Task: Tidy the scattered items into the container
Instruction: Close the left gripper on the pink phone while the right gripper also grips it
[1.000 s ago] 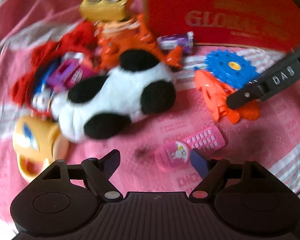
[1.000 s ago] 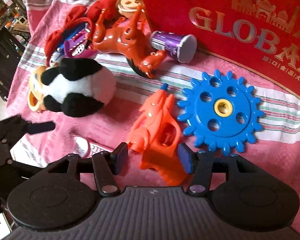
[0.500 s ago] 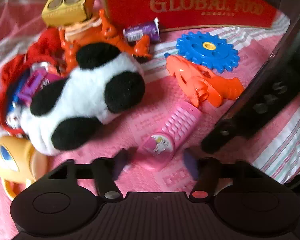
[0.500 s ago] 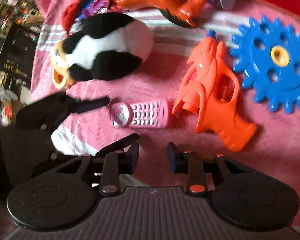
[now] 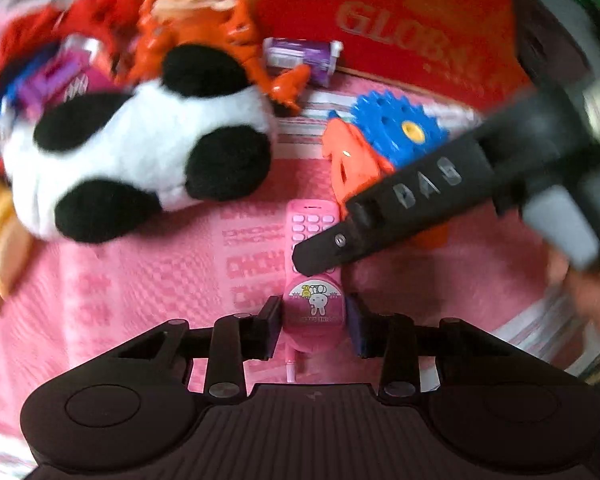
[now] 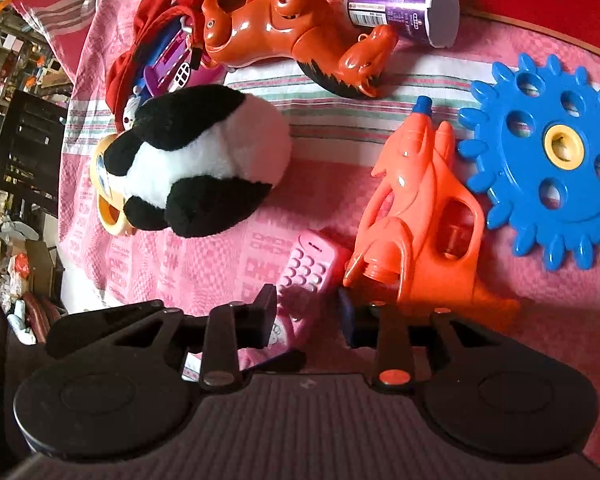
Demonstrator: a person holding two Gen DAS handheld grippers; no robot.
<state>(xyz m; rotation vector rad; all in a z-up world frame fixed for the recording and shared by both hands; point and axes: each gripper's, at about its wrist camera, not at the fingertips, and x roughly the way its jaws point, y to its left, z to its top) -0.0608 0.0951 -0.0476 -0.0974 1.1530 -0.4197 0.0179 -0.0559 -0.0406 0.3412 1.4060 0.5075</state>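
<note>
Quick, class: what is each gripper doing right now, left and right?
Left gripper: jaws just closing, pads pressed on the pink toy phone.
Right gripper: astride the same phone's keypad end; grip cannot be told.

The red box [image 5: 400, 12] bears pale gold capitals that read "GLOBA", cut off by the right gripper [image 5: 312, 256]; smaller print beneath them is too blurred to read. That gripper's black finger carries raised letters "DAS". The pink cloth [image 5: 160, 280] has a woven repeat of letters, not legible. The purple can [image 6: 400, 8] shows fine print too small to make out
</note>
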